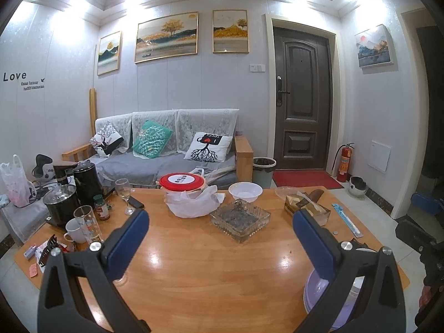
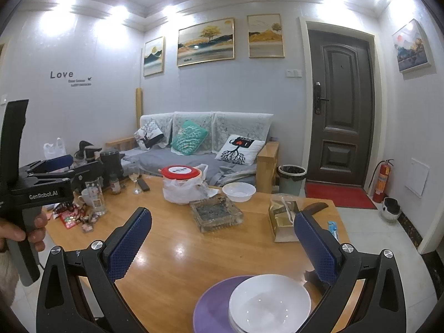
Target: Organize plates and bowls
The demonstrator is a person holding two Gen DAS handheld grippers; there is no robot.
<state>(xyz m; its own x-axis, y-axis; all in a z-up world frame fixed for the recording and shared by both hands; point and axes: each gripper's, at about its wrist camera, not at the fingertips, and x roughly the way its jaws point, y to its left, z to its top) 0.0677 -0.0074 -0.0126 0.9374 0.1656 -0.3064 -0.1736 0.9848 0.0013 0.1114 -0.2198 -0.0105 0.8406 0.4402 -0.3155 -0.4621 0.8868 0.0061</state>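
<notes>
A purple plate (image 2: 211, 302) lies at the near edge of the wooden table (image 2: 180, 249) with stacked white bowls (image 2: 269, 302) on it. It also shows in the left wrist view (image 1: 316, 291), partly hidden behind my right finger. Another white bowl (image 1: 245, 191) (image 2: 238, 191) stands at the far side of the table. My left gripper (image 1: 220, 227) is open and empty above the table's middle; it also shows at the left of the right wrist view (image 2: 59, 166). My right gripper (image 2: 223, 227) is open and empty just above the stack.
A glass ashtray (image 1: 240, 219), a red-lidded tub in a white bag (image 1: 183, 186), a tissue box (image 1: 306, 208), a wine glass (image 1: 123, 194), cups, a jar and kettles (image 1: 83, 180) crowd the far and left of the table. A sofa (image 1: 166, 149) stands behind.
</notes>
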